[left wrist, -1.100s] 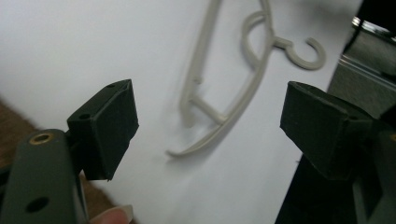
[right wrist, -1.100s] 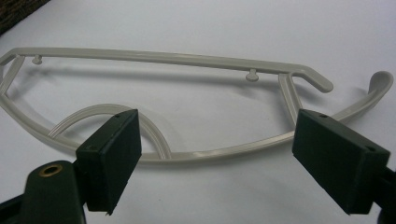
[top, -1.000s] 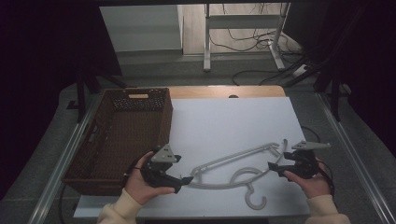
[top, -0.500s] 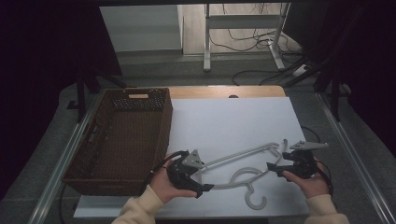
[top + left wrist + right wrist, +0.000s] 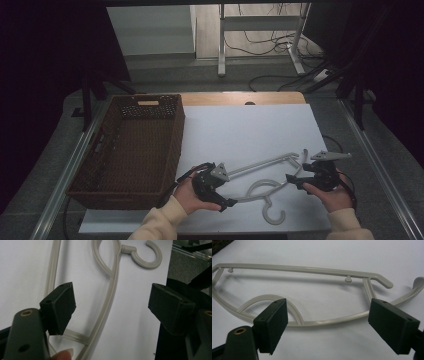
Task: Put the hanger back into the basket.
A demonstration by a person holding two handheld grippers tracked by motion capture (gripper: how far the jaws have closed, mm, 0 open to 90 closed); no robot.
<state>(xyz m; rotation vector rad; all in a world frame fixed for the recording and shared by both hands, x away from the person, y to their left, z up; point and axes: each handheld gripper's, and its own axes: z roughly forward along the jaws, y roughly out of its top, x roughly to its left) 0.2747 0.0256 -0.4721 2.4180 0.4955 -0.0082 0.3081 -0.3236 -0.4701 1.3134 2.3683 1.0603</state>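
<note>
Both hands low at the pale hanger point(image 5: 260, 192), left gripper point(image 5: 220, 192) and right gripper point(image 5: 295, 181) fingers wide, nothing held.

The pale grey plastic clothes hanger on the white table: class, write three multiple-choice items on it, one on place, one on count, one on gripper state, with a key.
1. Where does the pale grey plastic clothes hanger lie?
A. in the basket
B. on the white table top, right of the basket
C. on the floor

2. How many brown woven baskets stand on the table?
A. one
B. two
C. three

3. How do the jaws of the left gripper stand?
A. shut on the hanger's hook
B. shut on the basket rim
C. open, above the hanger

Key: 1 B, the high view shows it flat on the white table top; 2 A, a single basket at the left edge; 3 C, the left gripper view shows both pads apart with the hanger below.
</note>
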